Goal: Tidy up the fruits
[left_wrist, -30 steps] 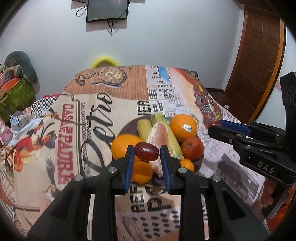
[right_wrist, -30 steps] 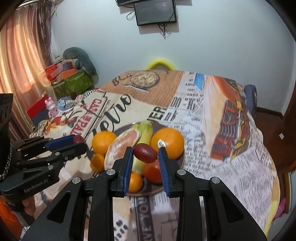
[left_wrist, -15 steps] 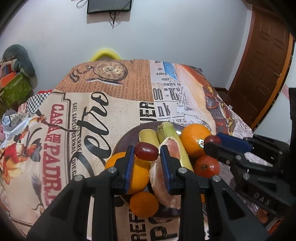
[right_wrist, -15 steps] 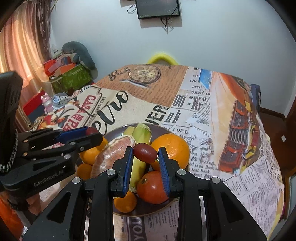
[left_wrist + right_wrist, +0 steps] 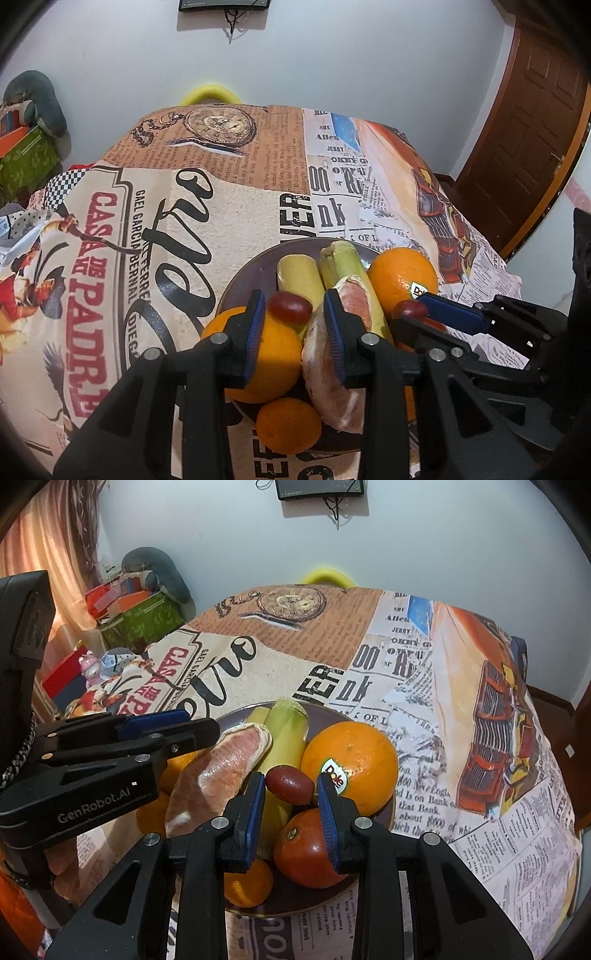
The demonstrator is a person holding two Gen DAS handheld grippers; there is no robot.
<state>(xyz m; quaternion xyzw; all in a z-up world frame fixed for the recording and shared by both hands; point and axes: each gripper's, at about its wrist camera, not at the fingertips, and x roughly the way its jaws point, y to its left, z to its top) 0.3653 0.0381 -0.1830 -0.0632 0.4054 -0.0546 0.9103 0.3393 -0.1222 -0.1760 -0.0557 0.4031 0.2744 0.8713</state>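
change: both grippers now right over the plate (image 5: 240,280), a sec ago they were short of it; jaws wider than 0.5 s back on both sides
left gripper (image 5: 293,325): jaws part-open, grape (image 5: 290,307) sits in the gap, touches left pad, gap to right pad — prob just let go or about to
right gripper (image 5: 291,802): same, 2nd grape (image 5: 289,784) between pads, loose-looking, can't tell if any pinch left
meaning: judged as drop-off step, grapes going onto the fruit pile; nearly done for these two
pile: big orange (image 5: 351,764) w/ sticker, tomato (image 5: 310,843), grapefruit wedge (image 5: 221,768), corn (image 5: 286,734), small oranges (image 5: 289,424), all on plate, packed tight
in the way: no flat spot under either grape, round fruit below → likely roll off pile or off plate onto tablecloth (image 5: 240,206)
clash risk: left & right tips close together over same plate, right one's tip just beside sticker orange in left view
around: yellow chair back (image 5: 325,575), door (image 5: 535,129), boxes/toys (image 5: 140,616) far left, none in path
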